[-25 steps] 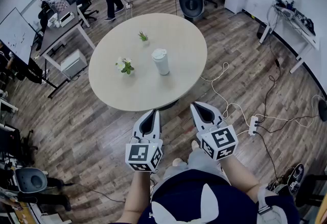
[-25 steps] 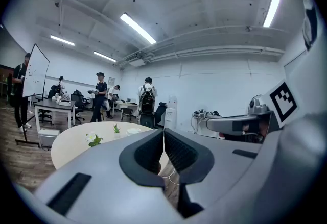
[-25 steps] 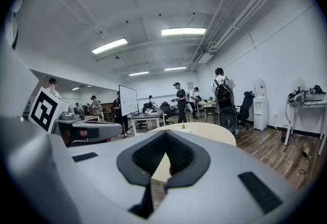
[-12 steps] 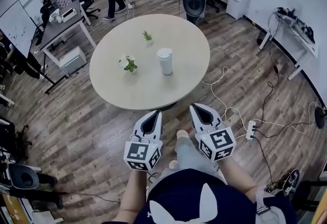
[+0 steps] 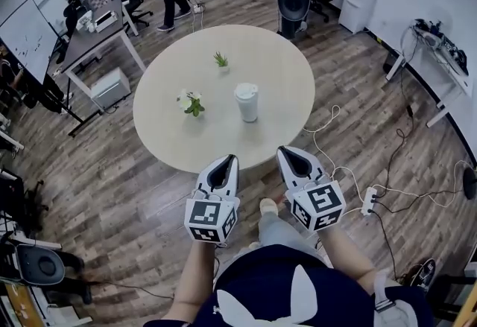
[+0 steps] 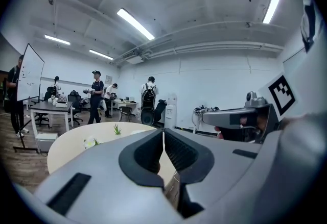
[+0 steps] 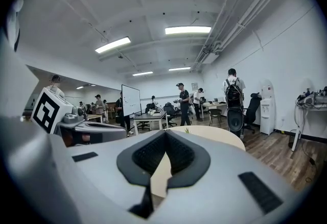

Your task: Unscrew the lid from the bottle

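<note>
A white bottle (image 5: 247,103) with a white lid stands upright near the middle of the round beige table (image 5: 283,72). My left gripper (image 5: 226,160) and right gripper (image 5: 288,152) hover side by side at the table's near edge, well short of the bottle. Both are shut with nothing between the jaws. In the left gripper view the left gripper (image 6: 163,136) shows its pads pressed together, with the table (image 6: 71,141) beyond. The right gripper (image 7: 164,137) looks the same in its own view. The bottle is hidden in both gripper views.
Two small potted plants (image 5: 192,102) (image 5: 220,59) stand on the table left of the bottle. A power strip (image 5: 368,201) and cables lie on the wooden floor to the right. Desks (image 5: 89,39), chairs and people stand at the far side of the room.
The person has stepped closer to the table; both grippers now reach its near edge. The jaws stayed shut.
</note>
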The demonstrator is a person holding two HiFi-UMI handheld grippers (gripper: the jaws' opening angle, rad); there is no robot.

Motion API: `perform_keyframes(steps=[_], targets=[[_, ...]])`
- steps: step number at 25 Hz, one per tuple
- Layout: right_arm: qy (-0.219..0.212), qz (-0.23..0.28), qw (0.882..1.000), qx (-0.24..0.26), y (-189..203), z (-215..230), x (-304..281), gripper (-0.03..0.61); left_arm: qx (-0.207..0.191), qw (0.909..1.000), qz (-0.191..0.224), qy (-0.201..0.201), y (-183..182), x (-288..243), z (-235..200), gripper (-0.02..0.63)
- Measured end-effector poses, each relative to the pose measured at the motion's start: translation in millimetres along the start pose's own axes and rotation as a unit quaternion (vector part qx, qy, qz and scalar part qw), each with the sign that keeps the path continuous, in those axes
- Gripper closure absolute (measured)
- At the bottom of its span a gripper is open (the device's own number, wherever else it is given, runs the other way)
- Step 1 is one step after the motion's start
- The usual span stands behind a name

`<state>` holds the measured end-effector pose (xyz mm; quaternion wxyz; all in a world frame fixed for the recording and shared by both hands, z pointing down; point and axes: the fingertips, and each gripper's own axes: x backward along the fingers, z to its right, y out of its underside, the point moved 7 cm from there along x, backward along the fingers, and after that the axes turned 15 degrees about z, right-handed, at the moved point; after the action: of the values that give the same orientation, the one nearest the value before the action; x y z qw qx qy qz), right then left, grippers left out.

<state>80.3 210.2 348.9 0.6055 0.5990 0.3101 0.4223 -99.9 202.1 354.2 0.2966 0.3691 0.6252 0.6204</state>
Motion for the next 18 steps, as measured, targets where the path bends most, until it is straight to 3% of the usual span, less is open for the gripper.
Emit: perform_keyframes(steps=[8,10,13,18], targets=[[-0.007,-0.016,1.000,-0.009,13,35,-54,0.571,0.006,0.9999,-0.011,0.010,15,-51,-25,0.586],[-0.014,-0.019,1.000,-0.018,15,43,-66,0.543,0.010,0.9999,-0.004,0.013,16,-63,-32,0.572],[-0.031,-0.026,0.998,-0.040,20,55,-84,0.437,0.011,0.9994,-0.005,0.031,21,-82,-39,0.375],[-0.050,-0.053,0.996,-0.052,34,77,-108,0.317,-0.011,0.9989,-0.035,0.028,39,-108,-49,0.299]])
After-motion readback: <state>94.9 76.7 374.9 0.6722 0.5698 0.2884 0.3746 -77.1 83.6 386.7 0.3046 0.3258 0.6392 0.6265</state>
